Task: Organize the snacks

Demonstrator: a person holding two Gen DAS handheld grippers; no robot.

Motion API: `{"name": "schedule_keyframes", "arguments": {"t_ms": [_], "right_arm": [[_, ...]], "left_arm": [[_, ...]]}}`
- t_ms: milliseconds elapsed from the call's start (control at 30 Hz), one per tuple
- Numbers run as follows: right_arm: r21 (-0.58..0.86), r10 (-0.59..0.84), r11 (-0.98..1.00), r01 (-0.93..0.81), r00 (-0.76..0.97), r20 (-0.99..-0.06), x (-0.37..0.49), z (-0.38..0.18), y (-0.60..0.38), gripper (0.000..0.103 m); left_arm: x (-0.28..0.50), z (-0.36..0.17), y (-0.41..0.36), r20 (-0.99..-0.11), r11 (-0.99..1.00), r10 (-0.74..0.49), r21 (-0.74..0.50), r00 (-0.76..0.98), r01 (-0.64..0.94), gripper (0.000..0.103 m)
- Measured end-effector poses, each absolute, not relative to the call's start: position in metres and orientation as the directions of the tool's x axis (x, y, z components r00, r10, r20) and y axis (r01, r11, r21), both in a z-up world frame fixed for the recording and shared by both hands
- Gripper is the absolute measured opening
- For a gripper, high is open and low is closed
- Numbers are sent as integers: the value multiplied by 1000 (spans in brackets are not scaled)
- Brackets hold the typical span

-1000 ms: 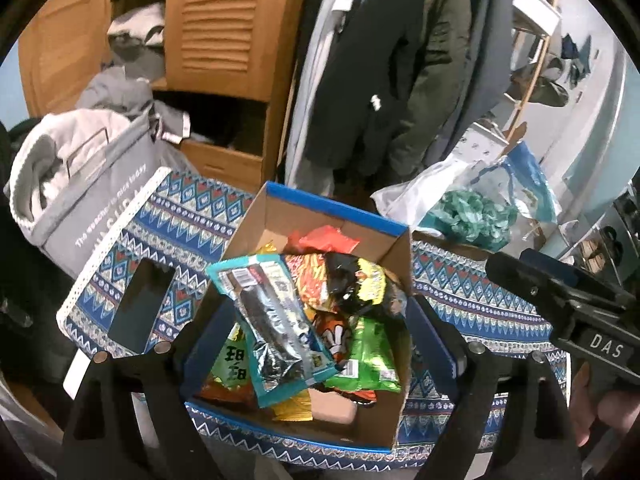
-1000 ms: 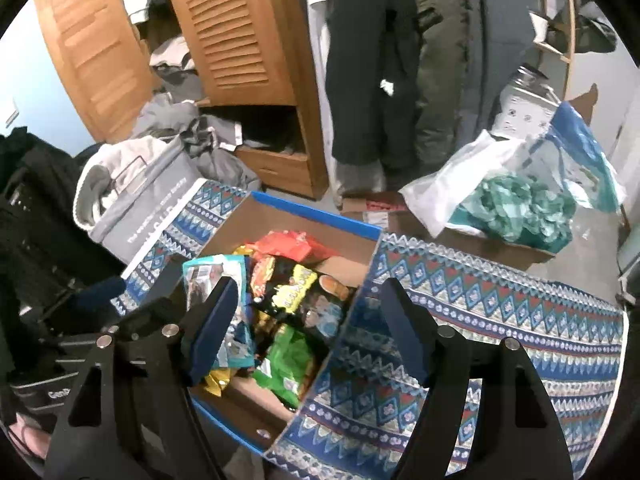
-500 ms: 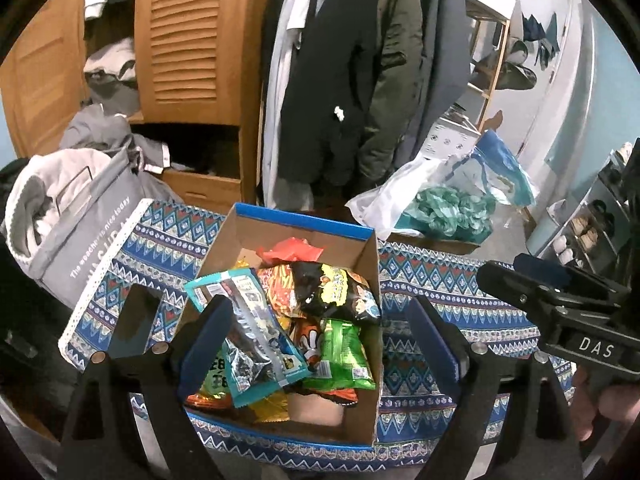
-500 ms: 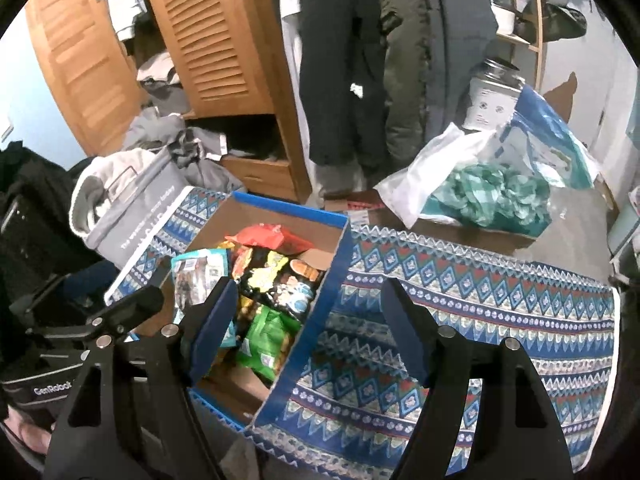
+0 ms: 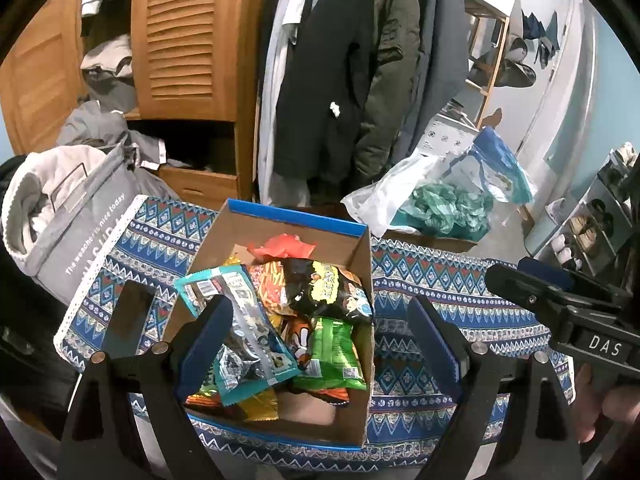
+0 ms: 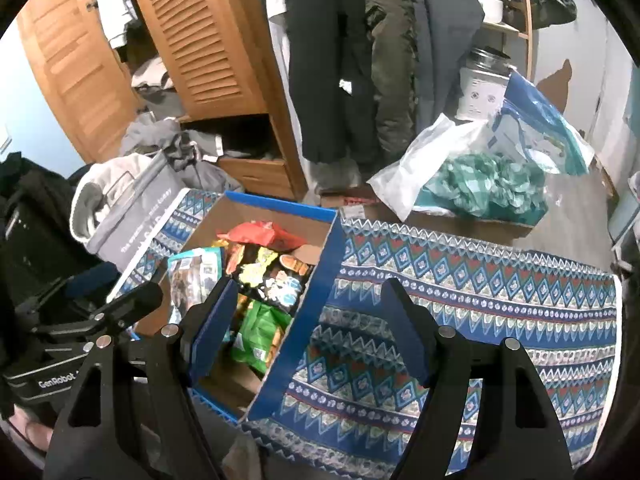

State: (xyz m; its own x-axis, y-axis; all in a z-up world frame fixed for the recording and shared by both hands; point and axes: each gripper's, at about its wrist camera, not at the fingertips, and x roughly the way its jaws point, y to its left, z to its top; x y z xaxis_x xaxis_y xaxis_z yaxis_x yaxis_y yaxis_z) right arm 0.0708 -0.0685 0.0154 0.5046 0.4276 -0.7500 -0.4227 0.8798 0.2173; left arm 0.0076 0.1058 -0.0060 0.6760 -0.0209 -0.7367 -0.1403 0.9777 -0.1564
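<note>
This is a lived-in bedroom or dressing corner of a home. A wooden wardrobe [image 5: 188,36] with slatted doors stands open, coats [image 5: 340,64] hang beside it, and a grey laundry bag [image 5: 80,216] stuffed with clothes sits at the left edge of a table under a patterned cloth [image 6: 480,280]. A shoe rack [image 5: 592,224] stands at the right.

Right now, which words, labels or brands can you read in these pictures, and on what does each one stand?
"DAS": on the right claw, seen from the left wrist.
"GenRobot": on the left claw, seen from the right wrist.
"The weather is nice today": on the grey fabric bag.
Snack packets in the cardboard box: print too blurred to read.
</note>
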Motion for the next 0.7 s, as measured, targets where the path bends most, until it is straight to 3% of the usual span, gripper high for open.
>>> {"name": "schedule_keyframes", "arguments": {"t_ms": [700], "right_arm": [[207,417,882,-422,498,-760,72,13,-67,73]], "left_arm": [[6,-6,109,-739,972,-29,-179,673,-155,90]]}}
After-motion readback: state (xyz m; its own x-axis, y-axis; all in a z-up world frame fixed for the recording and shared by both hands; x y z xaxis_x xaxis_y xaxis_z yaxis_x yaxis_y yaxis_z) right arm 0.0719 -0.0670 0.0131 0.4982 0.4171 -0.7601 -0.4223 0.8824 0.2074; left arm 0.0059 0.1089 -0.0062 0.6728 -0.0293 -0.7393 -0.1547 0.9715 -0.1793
